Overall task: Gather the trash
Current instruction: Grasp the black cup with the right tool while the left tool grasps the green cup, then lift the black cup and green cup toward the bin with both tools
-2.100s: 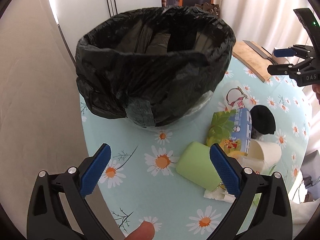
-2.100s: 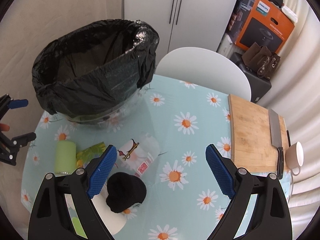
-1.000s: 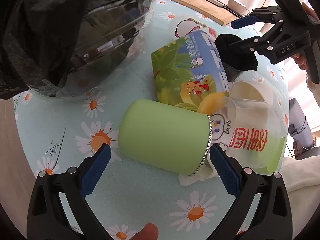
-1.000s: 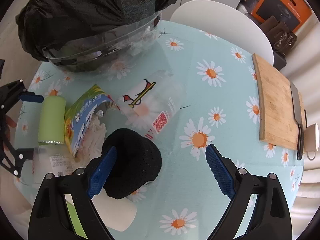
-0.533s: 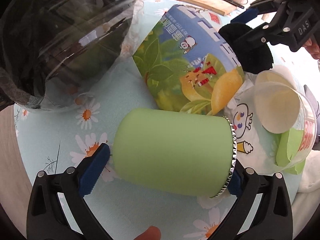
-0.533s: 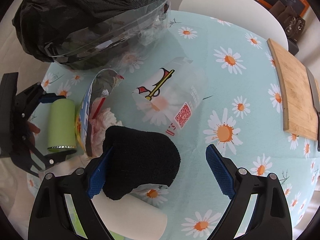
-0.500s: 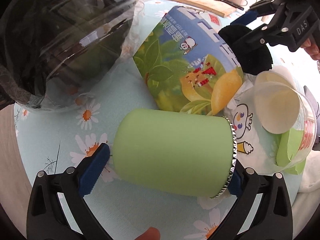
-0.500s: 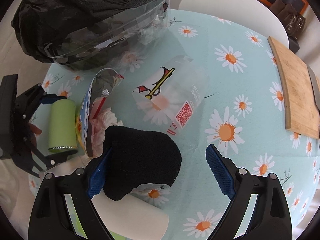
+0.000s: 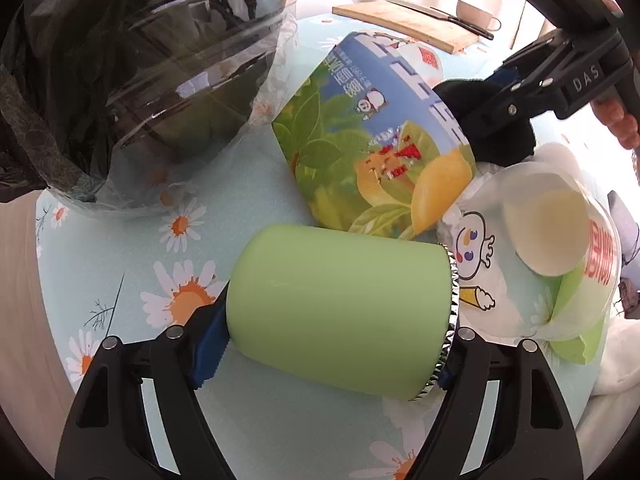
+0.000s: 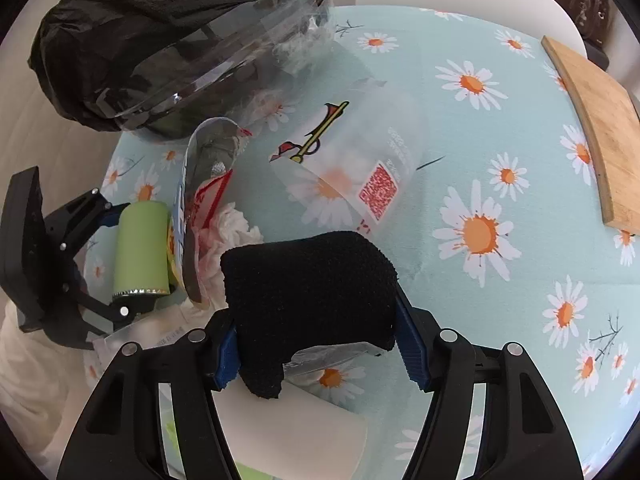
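Both grippers point steeply down at the daisy-print tablecloth (image 10: 480, 128). I see the left gripper (image 9: 328, 344) with its jaws just closed in onto the green cylinder (image 9: 340, 312), one blue pad against each end; the foil-rimmed end faces the right-hand pad. The right gripper (image 10: 316, 344) has likewise just closed, its pads pressing the two sides of the black fabric lump (image 10: 308, 276).

Hard to read: the far pad of the left gripper is mostly hidden behind the cylinder's foil rim. I cannot tell what the black lump is, nor whether either item is off the table. Fingers (image 9: 616, 120) of the person's right hand show only at the frame edge.

Trash lies in a tight cluster near the table edge: the cylinder just beside a printed snack bag (image 9: 376, 152), crumpled tissue (image 10: 232, 224), a clear printed cup (image 10: 352, 168) on its side. The bag-lined bin (image 10: 160, 32) stands behind them, its rim cut off.
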The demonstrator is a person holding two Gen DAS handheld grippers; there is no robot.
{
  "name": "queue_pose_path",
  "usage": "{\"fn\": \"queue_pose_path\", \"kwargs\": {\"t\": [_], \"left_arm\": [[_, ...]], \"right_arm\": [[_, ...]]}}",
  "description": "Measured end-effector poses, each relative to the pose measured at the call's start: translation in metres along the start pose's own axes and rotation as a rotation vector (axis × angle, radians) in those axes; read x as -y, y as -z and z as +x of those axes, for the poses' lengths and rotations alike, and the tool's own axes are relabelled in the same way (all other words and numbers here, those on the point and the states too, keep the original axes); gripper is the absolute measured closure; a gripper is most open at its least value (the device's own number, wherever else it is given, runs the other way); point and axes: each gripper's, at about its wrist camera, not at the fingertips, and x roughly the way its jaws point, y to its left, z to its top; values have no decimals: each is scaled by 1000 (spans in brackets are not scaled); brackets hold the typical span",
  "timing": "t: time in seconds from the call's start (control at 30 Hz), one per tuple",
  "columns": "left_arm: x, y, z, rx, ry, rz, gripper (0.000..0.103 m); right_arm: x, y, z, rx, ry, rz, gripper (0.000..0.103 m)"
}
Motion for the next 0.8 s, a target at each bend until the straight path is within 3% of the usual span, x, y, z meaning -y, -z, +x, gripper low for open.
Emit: {"fn": "queue_pose_path", "kwargs": {"t": [0.1, 0.17, 0.33, 0.57, 0.8], "left_arm": [[1, 8, -5, 5, 10, -20, 27], [-3, 11, -6, 14, 14, -44, 33], [-12, 17, -16, 3, 42, -94, 33], [-12, 25, -40, 7, -15, -137, 33], [-10, 30, -67, 4, -85, -262, 33]], "right_arm": [[7, 5, -8, 11, 9, 19, 43], [12, 7, -15, 23, 12, 34, 43], [26, 11, -33, 58, 22, 59, 43], [39, 8, -60, 92, 12, 31, 43], [40, -5, -77, 111, -24, -67, 43]]}}
